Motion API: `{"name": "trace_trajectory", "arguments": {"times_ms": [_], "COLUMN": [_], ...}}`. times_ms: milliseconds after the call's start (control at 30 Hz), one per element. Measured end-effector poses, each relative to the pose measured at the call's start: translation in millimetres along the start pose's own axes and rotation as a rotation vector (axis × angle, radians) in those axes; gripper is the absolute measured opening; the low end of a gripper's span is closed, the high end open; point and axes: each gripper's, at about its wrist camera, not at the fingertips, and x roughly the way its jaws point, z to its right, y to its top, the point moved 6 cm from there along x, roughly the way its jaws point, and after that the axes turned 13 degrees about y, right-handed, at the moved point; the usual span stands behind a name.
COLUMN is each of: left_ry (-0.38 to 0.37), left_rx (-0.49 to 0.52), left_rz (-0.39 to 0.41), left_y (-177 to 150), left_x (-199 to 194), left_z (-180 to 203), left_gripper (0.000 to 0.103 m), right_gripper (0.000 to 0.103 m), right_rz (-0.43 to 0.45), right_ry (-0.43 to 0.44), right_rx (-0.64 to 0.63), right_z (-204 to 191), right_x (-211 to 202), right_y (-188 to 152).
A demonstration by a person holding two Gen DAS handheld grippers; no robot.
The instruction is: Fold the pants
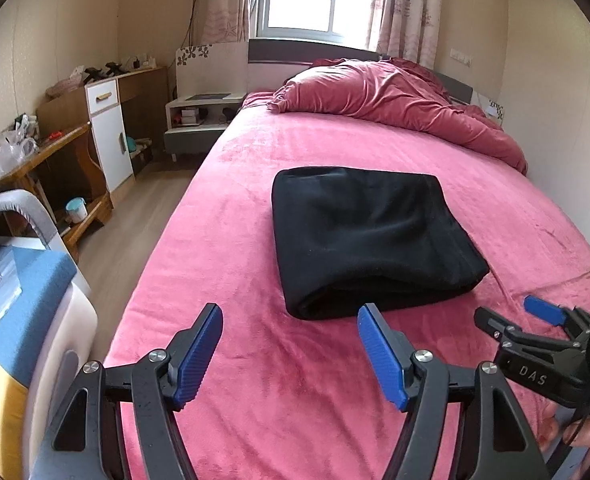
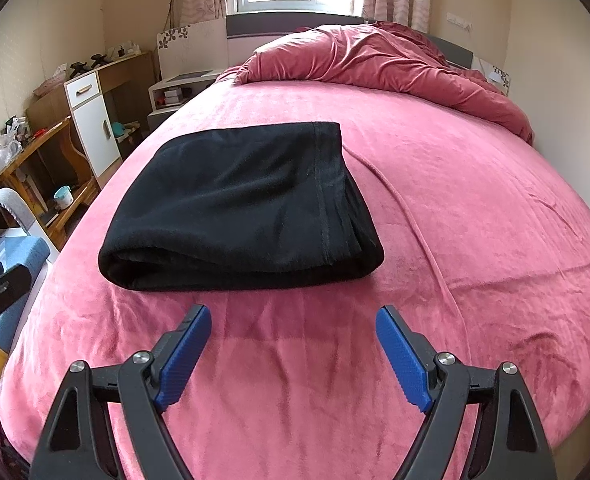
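Ahead at 12 o'clock, rumpled duvet (image 2: 395,60); nothing lies between folded black pants (image 2: 239,208) and either tool. Left gripper (image 1: 291,316) and right gripper (image 2: 293,316) gape, empty, over pink bedspread (image 2: 475,200); cabinet (image 1: 109,136) at 10 o'clock

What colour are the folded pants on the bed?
Plain black pants, no pattern, on a pink bed; clearest in the right wrist view.

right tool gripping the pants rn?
No: the right tool hangs open and empty above the pink plush bedspread, short of the folded black fleece pants.
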Motion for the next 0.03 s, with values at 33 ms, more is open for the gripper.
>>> {"name": "trace_trajectory", "arguments": {"times_ms": [33], "left_ry": [0.003], "left_rx": [0.001], "left_rz": [-0.005], "left_y": [-0.3], "left_x": [1.4], "left_z": [-0.1], "left_gripper": [0.072], "right_gripper": [0.085], "right_rz": [-0.002], "right_ry": [-0.001], "right_rx": [0.005], "right_z": [1.4], "right_x": [0.5], "right_y": [-1.3]}}
